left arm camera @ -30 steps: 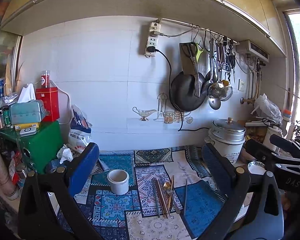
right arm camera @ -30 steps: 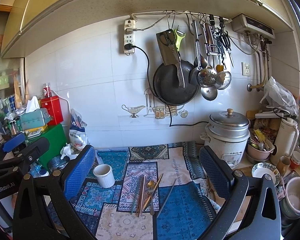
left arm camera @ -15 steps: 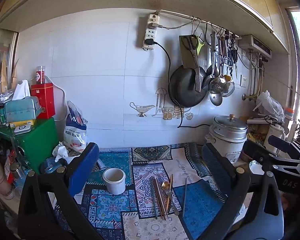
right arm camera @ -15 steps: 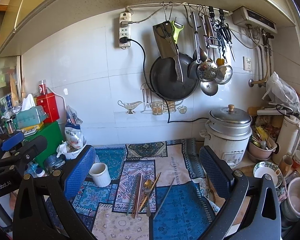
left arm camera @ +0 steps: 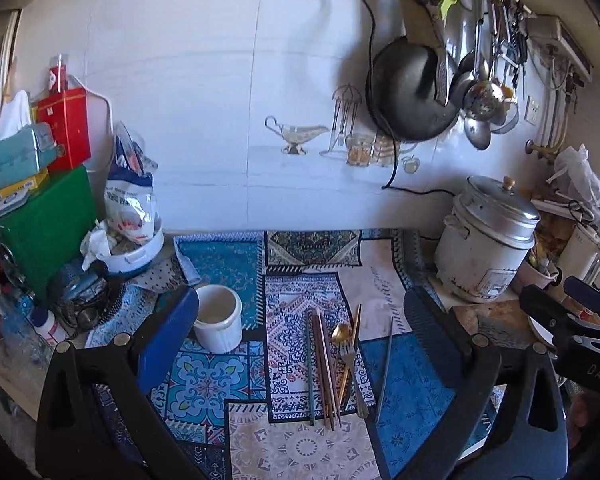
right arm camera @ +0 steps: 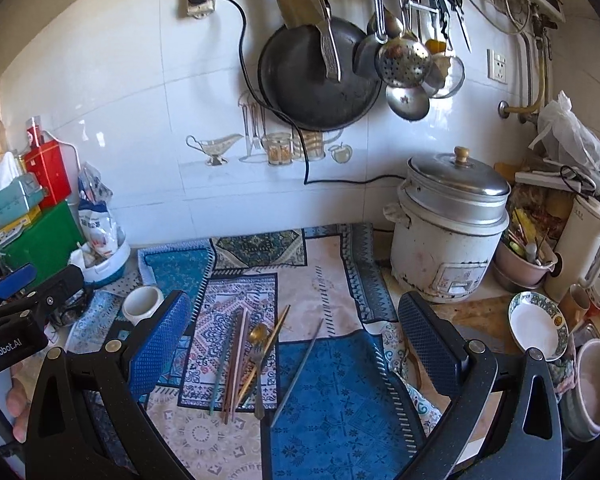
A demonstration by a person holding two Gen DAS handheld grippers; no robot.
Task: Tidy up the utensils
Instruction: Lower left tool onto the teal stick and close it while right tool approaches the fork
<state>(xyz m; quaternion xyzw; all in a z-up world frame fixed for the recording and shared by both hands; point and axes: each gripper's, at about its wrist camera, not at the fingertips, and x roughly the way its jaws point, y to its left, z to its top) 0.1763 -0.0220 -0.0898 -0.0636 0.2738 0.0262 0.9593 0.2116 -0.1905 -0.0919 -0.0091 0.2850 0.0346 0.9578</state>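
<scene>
Several utensils [left arm camera: 332, 364] lie in a loose bundle on the patterned mat [left arm camera: 220, 384]: chopsticks, a gold spoon, a fork, and one grey chopstick [left arm camera: 385, 372] apart to the right. A white cup [left arm camera: 218, 318] stands upright left of them. The bundle [right arm camera: 244, 364], grey chopstick [right arm camera: 298, 366] and cup [right arm camera: 142, 304] also show in the right wrist view. My left gripper [left arm camera: 300, 328] is open and empty, held above the mat. My right gripper [right arm camera: 294, 328] is open and empty above the utensils.
A rice cooker [right arm camera: 448, 228] stands at the back right, with a bowl of tools [right arm camera: 524, 260], a plate [right arm camera: 538, 324] and a kettle [right arm camera: 586, 248] beyond. A green box [left arm camera: 40, 216], bag [left arm camera: 130, 196] and jars crowd the left. A pan [right arm camera: 320, 76] and ladles hang on the wall.
Both grippers have moved forward and tilted down toward the mat; the utensils and cup now look closer. Nothing on the counter has moved.
</scene>
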